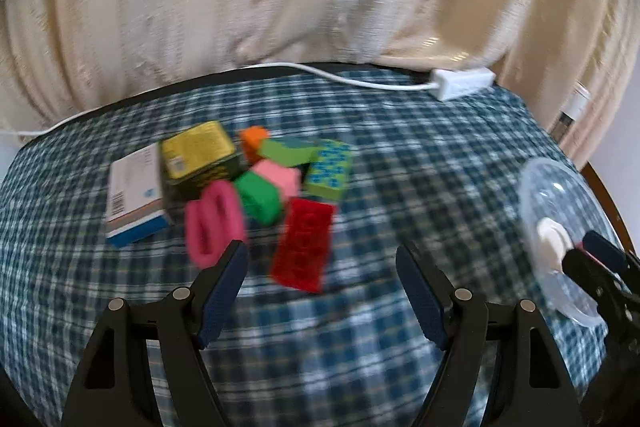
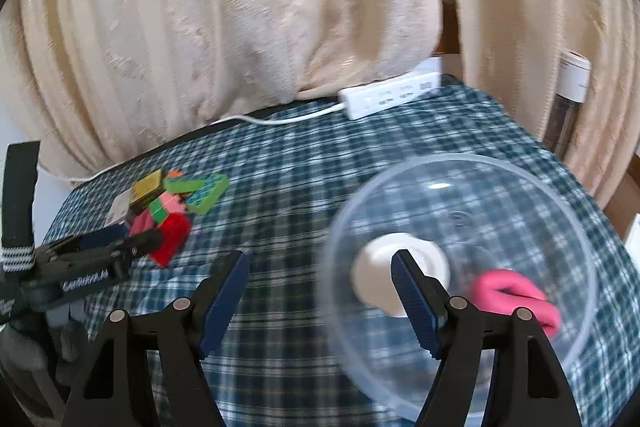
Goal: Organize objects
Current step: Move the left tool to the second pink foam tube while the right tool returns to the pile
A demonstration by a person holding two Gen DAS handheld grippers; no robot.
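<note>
Two pieces (image 2: 400, 279) in clear bowl (image 2: 460, 163)

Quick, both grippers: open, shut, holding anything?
Left gripper: open, holding nothing.
Right gripper: open, holding nothing.

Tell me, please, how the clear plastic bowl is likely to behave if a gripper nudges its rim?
The clear plastic bowl looks thin-walled and nearly empty, holding only a white round piece and a pink piece, so it is probably light and would slide on the checked cloth. Its rounded sides suggest it could tip or rock. The rim may flex under pressure.
</note>
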